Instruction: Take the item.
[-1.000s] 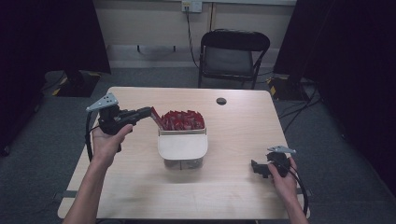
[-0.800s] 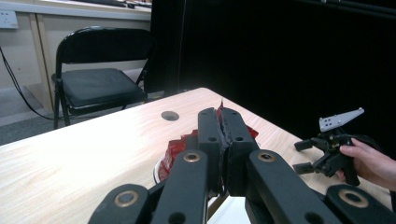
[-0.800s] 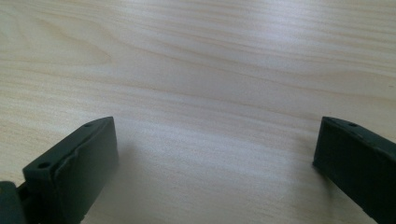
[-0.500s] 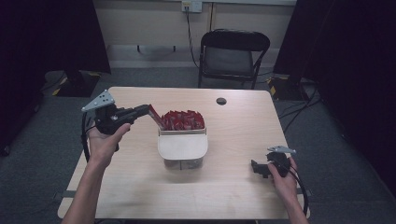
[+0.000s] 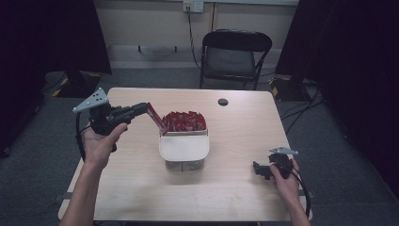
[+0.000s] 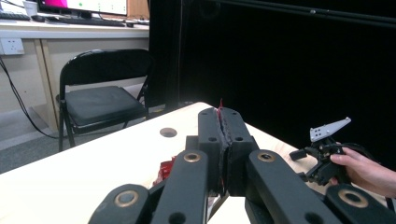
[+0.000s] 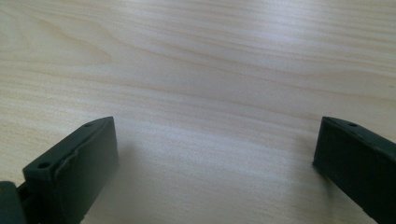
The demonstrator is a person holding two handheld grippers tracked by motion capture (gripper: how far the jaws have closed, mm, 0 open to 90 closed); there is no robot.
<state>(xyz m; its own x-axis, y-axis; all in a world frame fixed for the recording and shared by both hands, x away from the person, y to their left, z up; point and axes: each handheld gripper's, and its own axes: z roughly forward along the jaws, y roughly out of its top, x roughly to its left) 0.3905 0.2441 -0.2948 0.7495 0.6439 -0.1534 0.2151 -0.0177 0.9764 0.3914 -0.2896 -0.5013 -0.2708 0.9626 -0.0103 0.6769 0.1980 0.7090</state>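
Note:
A white box [image 5: 183,147] stands mid-table, packed with several red packets [image 5: 184,121]. My left gripper [image 5: 144,109] hovers just left of the box's back corner, shut on one red packet [image 5: 156,119] that slants from its tips down toward the box. In the left gripper view the jaws of the left gripper [image 6: 220,115] are pressed together, with a thin red edge of the packet [image 6: 220,103] poking out at the top. My right gripper [image 5: 261,170] rests low at the table's front right, open, with only bare wood between the jaws of the right gripper [image 7: 215,154].
A small black round disc [image 5: 222,101] lies on the wooden table [image 5: 244,127] toward its far edge. A black folding chair [image 5: 234,59] stands behind the table. Dark curtains flank both sides.
The left gripper has lifted a little and drawn back to the left, pulling one red packet up out of the box. The right gripper has stayed put.

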